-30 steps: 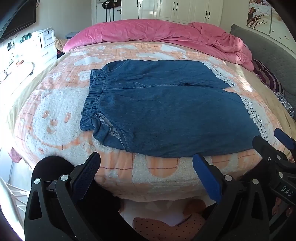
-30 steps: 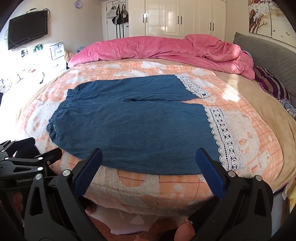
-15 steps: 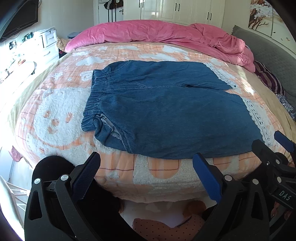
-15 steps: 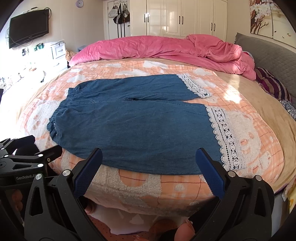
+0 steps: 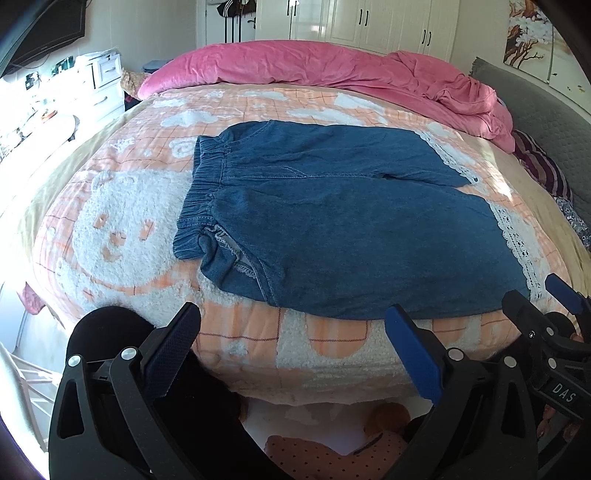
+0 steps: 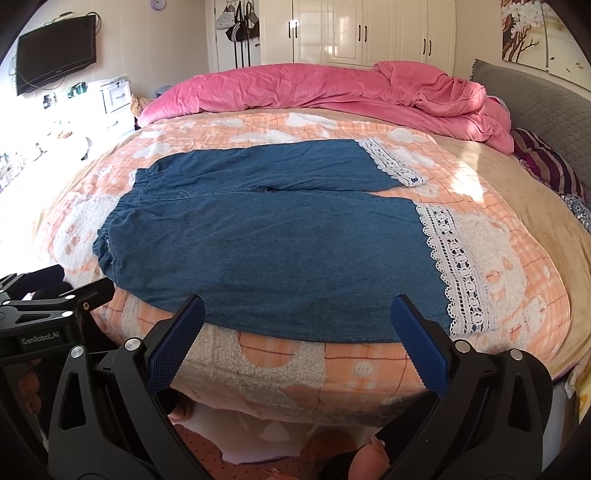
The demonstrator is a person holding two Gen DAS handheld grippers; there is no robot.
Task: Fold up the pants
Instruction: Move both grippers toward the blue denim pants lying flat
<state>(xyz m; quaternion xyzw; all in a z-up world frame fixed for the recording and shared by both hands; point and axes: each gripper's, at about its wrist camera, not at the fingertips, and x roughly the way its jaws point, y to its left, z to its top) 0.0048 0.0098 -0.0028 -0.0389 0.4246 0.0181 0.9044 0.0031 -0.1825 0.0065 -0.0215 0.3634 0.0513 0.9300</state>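
Matt denim pants (image 6: 266, 243) with white lace hems (image 6: 456, 266) are seen beyond the jaws, on a fleecy blanket (image 6: 280, 362).

The bed (image 5: 240, 354) carries denim pants (image 5: 351, 229) and a pink duvet (image 5: 332, 70).

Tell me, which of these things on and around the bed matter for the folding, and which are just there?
For the job:
denim pants
left gripper, open
right gripper, open
orange blanket they lie on

Just lying about:
pink duvet
striped pillow
television
wardrobe
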